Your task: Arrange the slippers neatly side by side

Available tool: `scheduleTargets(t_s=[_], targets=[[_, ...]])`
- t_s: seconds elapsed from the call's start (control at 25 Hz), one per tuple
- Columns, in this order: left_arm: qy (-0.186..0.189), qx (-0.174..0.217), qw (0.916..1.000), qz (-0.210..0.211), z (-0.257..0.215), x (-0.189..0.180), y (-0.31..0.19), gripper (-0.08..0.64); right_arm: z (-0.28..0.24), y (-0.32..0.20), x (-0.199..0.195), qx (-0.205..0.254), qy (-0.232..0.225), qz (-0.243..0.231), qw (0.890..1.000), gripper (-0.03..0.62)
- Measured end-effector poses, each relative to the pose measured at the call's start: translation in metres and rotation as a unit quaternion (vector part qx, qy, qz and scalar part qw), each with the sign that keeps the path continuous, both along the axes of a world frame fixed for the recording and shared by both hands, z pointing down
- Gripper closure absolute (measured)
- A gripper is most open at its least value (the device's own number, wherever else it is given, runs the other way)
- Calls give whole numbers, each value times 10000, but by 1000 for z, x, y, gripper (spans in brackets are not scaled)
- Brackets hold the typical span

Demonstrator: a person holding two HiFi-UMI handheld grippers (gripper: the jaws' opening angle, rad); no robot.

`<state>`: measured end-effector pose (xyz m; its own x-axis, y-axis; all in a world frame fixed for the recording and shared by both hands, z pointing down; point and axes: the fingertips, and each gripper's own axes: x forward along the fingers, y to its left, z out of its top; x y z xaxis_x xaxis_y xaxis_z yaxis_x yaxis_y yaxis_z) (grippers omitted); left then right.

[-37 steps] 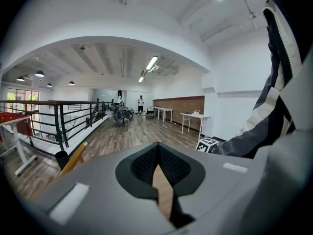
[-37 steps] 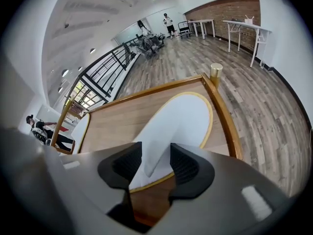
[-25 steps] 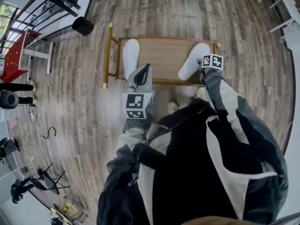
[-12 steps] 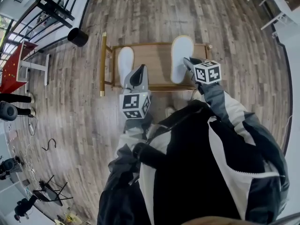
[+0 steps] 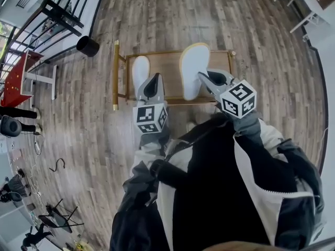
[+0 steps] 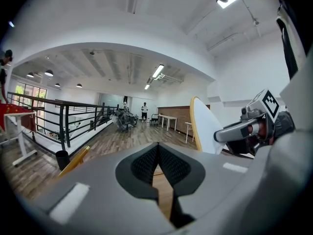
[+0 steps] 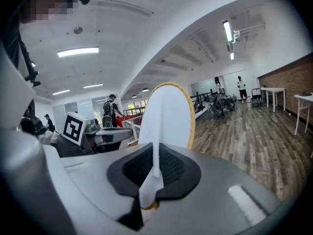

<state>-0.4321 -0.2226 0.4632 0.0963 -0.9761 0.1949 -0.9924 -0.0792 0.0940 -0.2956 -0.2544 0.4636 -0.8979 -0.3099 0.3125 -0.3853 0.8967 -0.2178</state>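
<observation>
One white slipper (image 5: 140, 71) lies flat on the left part of the low wooden table (image 5: 166, 61). My right gripper (image 5: 202, 77) is shut on the edge of the other white slipper (image 5: 193, 67) and holds it in the air over the table's right half, its pale yellow-rimmed sole turned up. In the right gripper view this slipper (image 7: 166, 115) stands on edge, pinched between the jaws (image 7: 156, 153). My left gripper (image 5: 155, 78) hovers at the table's front edge beside the lying slipper, shut and empty (image 6: 157, 148); it sees the raised slipper (image 6: 207, 126) to its right.
The table has a gold rail (image 5: 115, 75) along its left side. A black bin (image 5: 87, 46) stands on the wooden floor behind it. A red table (image 5: 15, 69) and a black railing (image 5: 68, 12) are at the left, white table legs (image 5: 303, 4) at the far right.
My right gripper has risen with the right slipper, lifting it off the table and rolling it so the sole shows. The left gripper has hardly moved.
</observation>
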Motion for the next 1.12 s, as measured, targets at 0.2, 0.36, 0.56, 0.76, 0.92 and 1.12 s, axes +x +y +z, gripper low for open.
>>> scheduleTargets(t_s=[0.2, 0.36, 0.56, 0.76, 0.92, 1.12], targets=[[-31, -14, 10000, -52, 0, -4, 3, 549, 2, 12, -10, 28, 17, -175, 9998, 565], [-32, -59, 9999, -136, 2, -8, 8, 549, 3, 13, -15, 24, 26, -252, 9997, 565], [-17, -118, 9995, -290, 5, -18, 14, 549, 16, 11, -26, -178, 129, -330, 9992, 565], [8, -179, 9990, -419, 9, -28, 24, 549, 32, 9, -44, -245, 342, -441, 9981, 563], [41, -243, 9984, -514, 15, -35, 30, 549, 47, 4, -64, -376, 439, -488, 9971, 563], [65, -340, 9971, -685, 25, -53, 44, 549, 82, -3, -102, -583, 668, -478, 9949, 563]])
